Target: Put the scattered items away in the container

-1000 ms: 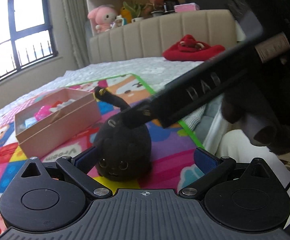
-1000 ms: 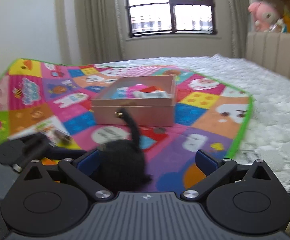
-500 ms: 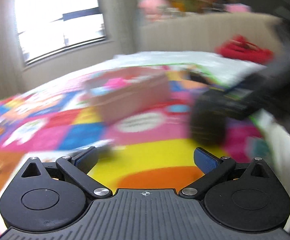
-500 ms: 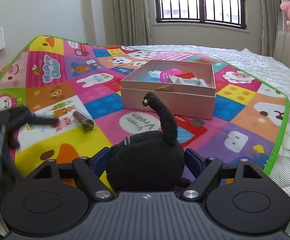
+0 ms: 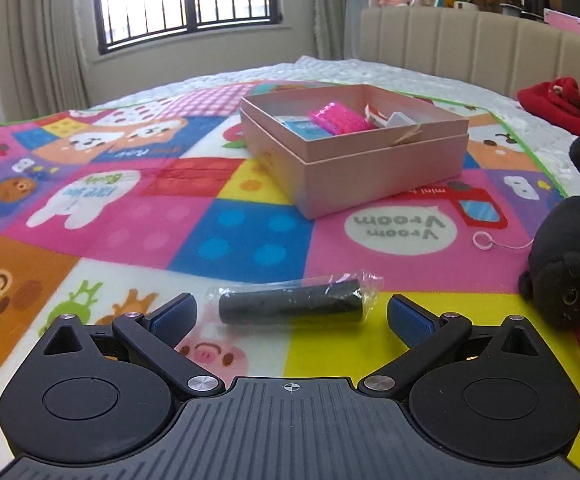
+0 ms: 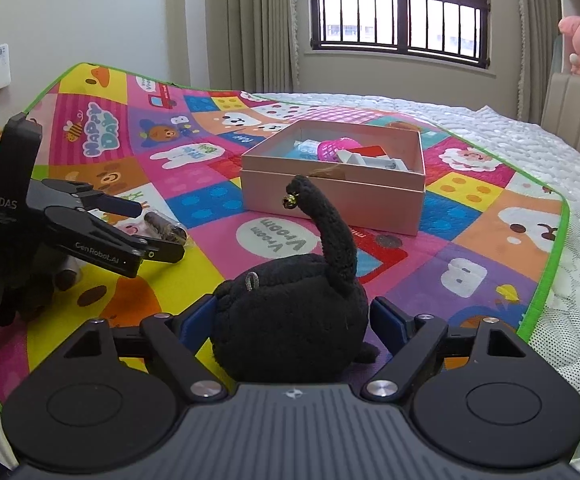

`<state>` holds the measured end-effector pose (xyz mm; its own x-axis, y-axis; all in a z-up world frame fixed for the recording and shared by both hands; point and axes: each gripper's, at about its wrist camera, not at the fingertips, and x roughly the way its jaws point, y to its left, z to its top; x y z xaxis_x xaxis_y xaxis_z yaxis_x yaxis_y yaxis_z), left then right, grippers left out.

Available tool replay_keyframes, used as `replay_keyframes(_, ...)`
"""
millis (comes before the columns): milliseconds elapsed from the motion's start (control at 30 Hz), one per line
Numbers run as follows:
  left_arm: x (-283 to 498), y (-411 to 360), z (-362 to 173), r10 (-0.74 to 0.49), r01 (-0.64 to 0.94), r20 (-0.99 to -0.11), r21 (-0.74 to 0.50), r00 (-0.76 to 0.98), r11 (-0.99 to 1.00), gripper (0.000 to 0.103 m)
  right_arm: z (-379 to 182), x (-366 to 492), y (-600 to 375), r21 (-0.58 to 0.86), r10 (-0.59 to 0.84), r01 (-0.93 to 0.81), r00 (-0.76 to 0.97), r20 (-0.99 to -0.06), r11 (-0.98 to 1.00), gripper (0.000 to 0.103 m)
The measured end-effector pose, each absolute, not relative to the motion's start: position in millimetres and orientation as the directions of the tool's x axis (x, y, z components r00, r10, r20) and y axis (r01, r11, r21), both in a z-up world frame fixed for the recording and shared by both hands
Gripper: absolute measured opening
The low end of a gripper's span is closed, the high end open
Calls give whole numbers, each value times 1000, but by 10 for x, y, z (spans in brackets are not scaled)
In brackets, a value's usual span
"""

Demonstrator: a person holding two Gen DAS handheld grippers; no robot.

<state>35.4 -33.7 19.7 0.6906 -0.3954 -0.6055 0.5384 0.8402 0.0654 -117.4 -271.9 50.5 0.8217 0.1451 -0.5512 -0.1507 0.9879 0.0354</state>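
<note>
Left gripper [image 5: 290, 312] spread wide, holding nothing, straddling a wrapped black roll [image 5: 292, 307] on the play mat [image 5: 137, 216], near side of the pink box [image 5: 354, 148]. Right gripper [image 6: 292, 320] has both pads against a black plush cat [image 6: 290, 320], also near side of box, on mat.

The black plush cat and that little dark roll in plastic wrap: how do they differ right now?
The black plush cat is round and fuzzy with an upright tail; the wrapped roll is a slim smooth cylinder in clear plastic, lying on its side. The cat sits squeezed between the right gripper fingers; the roll lies untouched between the open fingers of the left gripper. The cat looks bulkier than the roll. Both are dark, and both are outside the pink box.
</note>
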Motion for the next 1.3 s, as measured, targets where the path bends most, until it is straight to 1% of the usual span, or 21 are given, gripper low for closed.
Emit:
replay_keyframes(100, 408, -388, 199, -395, 542, -607, 72, 690, 837, 102, 489, -1178, -2685, 21, 141, -155, 825, -548, 988, 85)
replay_keyframes(167, 406, -418, 212, -390, 542, -606, 82, 693, 836, 87, 472, -1178, -2636, -3, 131, -159, 823, -552, 987, 85)
replay_keyframes(200, 397, -424, 225, -390, 542, -602, 86, 697, 836, 85, 460, -1184, -2600, -23, 119, -158, 824, -553, 987, 83)
replay_keyframes(367, 253, -468, 265, -389, 555, -598, 115, 701, 823, 83, 458, -1241, -2500, -87, 81, -153, 832, -549, 984, 82)
replay_keyframes(600, -25, -451, 342, -421, 580, -585, 105, 693, 808, 82, 535, -1286, -2468, -101, 54, -133, 826, -561, 986, 80)
replay_keyframes(767, -223, -429, 618, -465, 599, -518, 119, 718, 792, 82, 738, -1358, -2527, -137, 37, -132, 838, -544, 982, 78)
replay_keyframes(867, -193, -518, 881, -489, 602, -450, 148, 748, 784, 82, 957, -1368, -2702, -95, 38, -100, 862, -505, 990, 78)
replay_keyframes(933, -88, -638, 1034, -507, 612, -410, 176, 758, 771, 82, 1144, -1363, -2860, -36, 57, -84, 880, -472, 996, 78)
replay_keyframes(1033, 152, -882, 1196, -525, 622, -373, 219, 765, 752, 82, 1447, -1312, -3099, 57, 96, -80, 910, -403, 995, 78)
replay_keyframes(1133, 488, -1136, 1258, -536, 620, -343, 220, 772, 753, 83, 1742, -1159, -3305, 127, 124, -86, 934, -334, 988, 78)
replay_keyframes(1200, 701, -1281, 1201, -535, 605, -301, 231, 789, 762, 84, 1872, -1028, -3407, 156, 139, -94, 943, -302, 983, 78)
replay_keyframes(1233, 811, -1349, 1138, -529, 596, -291, 236, 797, 768, 86, 1918, -959, -3440, 163, 143, -99, 946, -291, 982, 78)
replay_keyframes(1267, 957, -1418, 1051, -514, 590, -318, 227, 797, 775, 93, 1944, -892, -3458, 162, 141, -98, 949, -283, 982, 78)
replay_keyframes(1300, 1061, -1448, 980, -505, 592, -354, 206, 788, 779, 94, 1954, -832, -3462, 155, 130, -89, 952, -278, 984, 78)
